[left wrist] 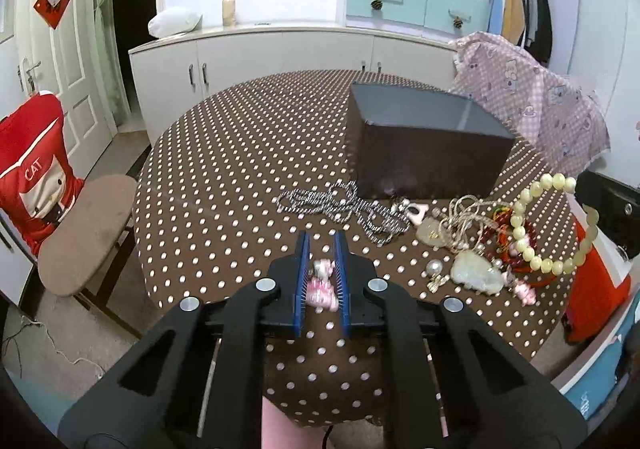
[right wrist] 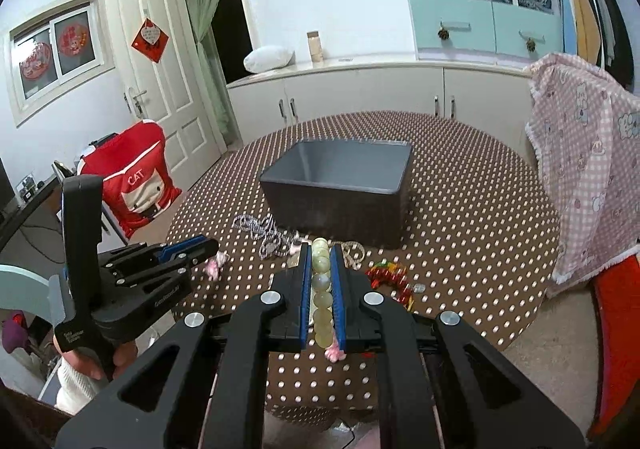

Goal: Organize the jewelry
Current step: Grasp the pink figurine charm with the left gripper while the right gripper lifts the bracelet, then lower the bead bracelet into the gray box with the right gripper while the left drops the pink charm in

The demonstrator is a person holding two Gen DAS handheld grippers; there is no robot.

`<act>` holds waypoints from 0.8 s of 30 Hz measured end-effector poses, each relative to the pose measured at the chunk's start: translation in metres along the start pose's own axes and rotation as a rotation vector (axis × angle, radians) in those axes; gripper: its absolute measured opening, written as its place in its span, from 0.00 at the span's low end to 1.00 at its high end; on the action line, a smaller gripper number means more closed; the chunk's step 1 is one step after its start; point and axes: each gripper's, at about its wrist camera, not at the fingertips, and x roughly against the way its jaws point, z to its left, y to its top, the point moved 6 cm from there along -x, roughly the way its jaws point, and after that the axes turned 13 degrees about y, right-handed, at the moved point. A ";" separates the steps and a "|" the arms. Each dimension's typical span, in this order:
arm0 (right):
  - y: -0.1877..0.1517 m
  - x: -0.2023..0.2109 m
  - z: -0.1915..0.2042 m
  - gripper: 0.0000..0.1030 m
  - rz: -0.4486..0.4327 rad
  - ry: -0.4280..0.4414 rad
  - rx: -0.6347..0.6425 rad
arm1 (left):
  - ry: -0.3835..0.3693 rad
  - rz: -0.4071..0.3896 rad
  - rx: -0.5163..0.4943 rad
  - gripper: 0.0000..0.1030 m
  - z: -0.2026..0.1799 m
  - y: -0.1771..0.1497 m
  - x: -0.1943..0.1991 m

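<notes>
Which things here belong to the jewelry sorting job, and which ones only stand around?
Belong to the job:
- pale bead bracelet, held in right gripper
- pink charm piece, between left gripper fingers
- black-and-white cord necklace
- jade pendants
- red bead bracelet
- gray box

Just lying about:
- white pillow
- jar
- red chair cover
- pink cloth

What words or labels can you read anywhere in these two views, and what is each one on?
"CAT": on the red chair cover, also read in the right wrist view.
White brand text on the left gripper body: too small to read.
Writing on the red door hanging: too blurred to read.
Red window decorations: no readable characters.
Nothing readable on the box or the jewelry.
</notes>
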 end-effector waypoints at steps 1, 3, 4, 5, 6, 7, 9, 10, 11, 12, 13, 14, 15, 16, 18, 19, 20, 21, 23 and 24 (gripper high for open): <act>0.004 0.001 -0.001 0.08 -0.009 -0.006 0.006 | -0.001 -0.008 -0.002 0.13 -0.001 0.003 0.001; 0.007 0.002 -0.001 0.08 -0.020 -0.010 0.011 | 0.004 -0.021 -0.010 0.13 -0.002 0.007 0.002; 0.009 0.002 -0.001 0.08 -0.026 -0.012 0.012 | 0.009 -0.025 -0.009 0.13 -0.002 0.008 0.002; 0.010 0.003 -0.001 0.08 -0.031 -0.014 0.012 | 0.010 -0.024 -0.007 0.14 0.000 0.008 0.003; 0.009 0.003 -0.001 0.08 -0.034 -0.015 0.010 | -0.005 -0.014 -0.004 0.14 0.002 0.007 0.002; 0.009 0.003 -0.002 0.08 -0.034 -0.013 0.006 | -0.018 0.000 -0.007 0.14 0.003 0.005 0.001; 0.007 0.002 -0.003 0.08 -0.029 -0.009 -0.002 | -0.029 0.043 -0.005 0.25 0.008 -0.002 -0.002; 0.006 0.001 -0.004 0.08 -0.025 -0.007 -0.007 | -0.027 0.050 -0.001 0.48 0.011 -0.005 -0.003; 0.005 -0.001 -0.005 0.08 -0.022 -0.006 -0.013 | -0.028 0.048 0.005 0.63 0.013 -0.008 -0.004; 0.005 -0.001 -0.006 0.08 -0.020 -0.004 -0.017 | -0.035 0.033 0.014 0.71 0.014 -0.010 -0.003; 0.003 -0.003 -0.006 0.08 -0.016 -0.002 -0.022 | -0.041 0.031 0.018 0.71 0.015 -0.012 -0.002; 0.002 -0.005 -0.006 0.08 -0.011 0.000 -0.026 | -0.046 0.039 0.016 0.71 0.014 -0.014 -0.003; 0.002 -0.006 -0.006 0.08 -0.007 0.002 -0.027 | -0.047 0.046 0.013 0.70 0.013 -0.015 -0.005; 0.001 -0.007 -0.006 0.08 -0.003 0.004 -0.029 | -0.042 0.059 0.003 0.65 0.011 -0.017 -0.009; -0.001 -0.009 -0.005 0.08 0.003 0.006 -0.031 | -0.011 0.096 -0.024 0.37 0.008 -0.024 -0.022; -0.002 -0.010 -0.005 0.08 0.007 0.006 -0.033 | 0.014 0.058 -0.028 0.30 0.007 -0.023 -0.021; -0.003 -0.010 -0.005 0.08 0.009 0.005 -0.035 | 0.028 0.050 -0.033 0.27 0.007 -0.022 -0.022; -0.004 -0.009 -0.005 0.08 0.010 0.004 -0.037 | 0.031 0.045 -0.031 0.22 0.007 -0.021 -0.022; -0.005 -0.009 -0.006 0.08 0.012 -0.002 -0.040 | 0.014 0.053 -0.007 0.21 0.010 -0.018 -0.022; -0.004 -0.008 -0.006 0.08 0.010 -0.003 -0.042 | 0.007 0.054 0.003 0.21 0.012 -0.017 -0.023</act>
